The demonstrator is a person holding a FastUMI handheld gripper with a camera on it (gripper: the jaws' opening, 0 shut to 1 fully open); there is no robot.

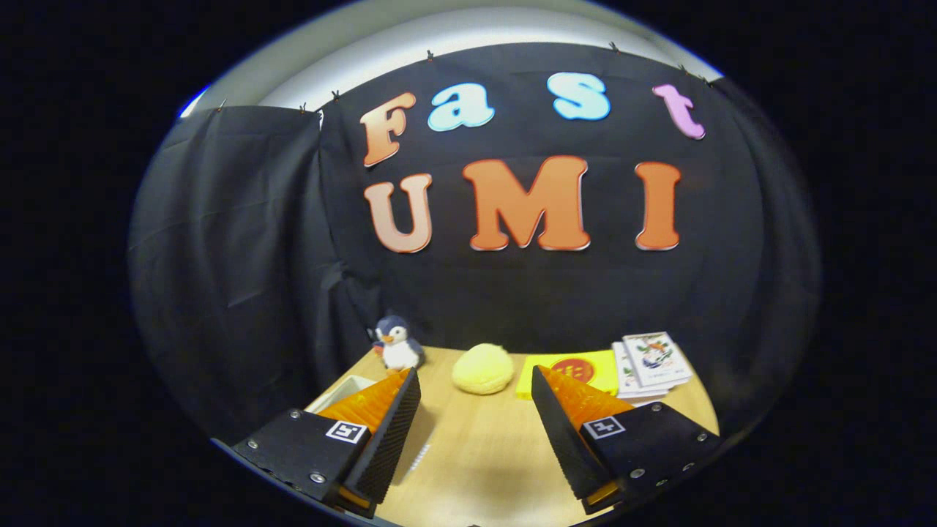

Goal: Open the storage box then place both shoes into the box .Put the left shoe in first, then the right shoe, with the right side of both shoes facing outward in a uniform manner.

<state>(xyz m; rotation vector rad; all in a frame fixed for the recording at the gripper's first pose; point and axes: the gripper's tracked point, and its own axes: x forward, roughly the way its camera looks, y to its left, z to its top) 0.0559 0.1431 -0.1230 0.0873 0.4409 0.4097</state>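
Note:
My gripper [476, 384] is open above a wooden table [483, 446], with nothing between its two fingers [392, 424]. A pale box-like edge [344, 388] peeks out behind the left finger at the table's left side; I cannot tell if it is the storage box. A white flat piece [413, 454] lies on the table just inside the left finger.
Beyond the fingers, a yellow plush lump [483, 368] sits mid-table. A penguin toy [397, 342] stands at the back left. A yellow flat pad [578, 372] and a stack of booklets [653, 362] lie at the back right.

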